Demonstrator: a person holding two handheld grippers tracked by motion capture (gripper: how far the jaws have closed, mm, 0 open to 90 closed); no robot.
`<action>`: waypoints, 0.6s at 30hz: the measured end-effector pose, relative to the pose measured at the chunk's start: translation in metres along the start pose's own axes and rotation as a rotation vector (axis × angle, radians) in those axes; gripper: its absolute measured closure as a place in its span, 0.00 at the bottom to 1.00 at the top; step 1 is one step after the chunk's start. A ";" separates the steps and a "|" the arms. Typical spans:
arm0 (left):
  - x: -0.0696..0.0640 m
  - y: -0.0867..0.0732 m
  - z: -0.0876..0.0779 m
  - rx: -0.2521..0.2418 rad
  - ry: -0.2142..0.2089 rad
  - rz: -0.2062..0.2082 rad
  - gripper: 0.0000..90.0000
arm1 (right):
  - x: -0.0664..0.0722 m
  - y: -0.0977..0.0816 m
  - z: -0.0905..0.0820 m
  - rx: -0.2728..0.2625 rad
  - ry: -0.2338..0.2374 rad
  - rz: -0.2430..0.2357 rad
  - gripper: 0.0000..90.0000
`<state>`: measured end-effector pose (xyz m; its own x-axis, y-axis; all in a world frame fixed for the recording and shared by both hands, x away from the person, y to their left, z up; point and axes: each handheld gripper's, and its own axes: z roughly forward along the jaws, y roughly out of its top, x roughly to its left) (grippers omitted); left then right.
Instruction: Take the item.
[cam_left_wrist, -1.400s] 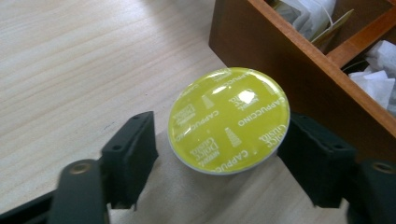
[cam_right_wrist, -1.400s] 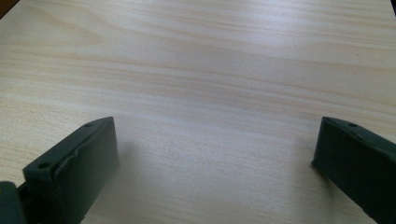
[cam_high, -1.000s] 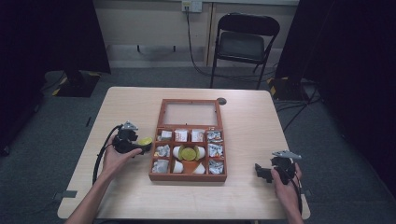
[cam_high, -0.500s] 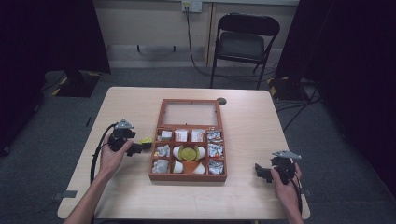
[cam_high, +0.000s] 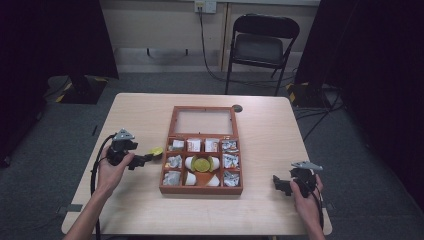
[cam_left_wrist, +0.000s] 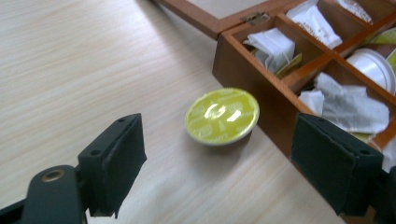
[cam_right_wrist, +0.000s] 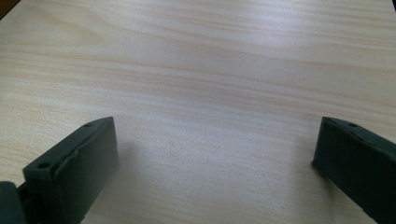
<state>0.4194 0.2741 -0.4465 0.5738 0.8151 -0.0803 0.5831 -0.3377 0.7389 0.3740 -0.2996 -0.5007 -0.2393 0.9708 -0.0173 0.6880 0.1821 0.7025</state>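
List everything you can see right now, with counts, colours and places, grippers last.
Table: one, light wood, centre of the room.
Box: one, brown wood, compartments, lid lying open behind it, mid-table.
Capsule: one, yellow-green foil top, on the table beside the box's left wall, ahead of the left gripper and clear of its jaws.
Second capsule: one, yellow-green, in the box's centre compartment, among white capsules.
Tea bags: several, white, in the box's outer compartments; count unclear.
Chair: one, black, folding, behind the table.
Left gripper: black, open, held above the table left of the box.
Right gripper: black, open, near the table's front right corner, nothing between its jaws.
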 end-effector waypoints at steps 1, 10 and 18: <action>0.000 -0.002 -0.004 0.024 0.022 0.022 0.19 | 0.000 0.000 0.000 0.000 0.000 0.000 0.00; -0.001 -0.017 -0.017 0.025 0.061 0.006 0.20 | 0.000 0.000 0.000 0.000 0.000 0.000 0.00; 0.015 -0.040 -0.025 0.031 0.118 -0.058 0.21 | 0.000 0.000 0.000 0.000 0.000 -0.001 0.00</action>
<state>0.3904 0.3116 -0.4604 0.4686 0.8824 -0.0417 0.6315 -0.3015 0.7143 0.3741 -0.2996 -0.5007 -0.2400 0.9706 -0.0175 0.6879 0.1828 0.7024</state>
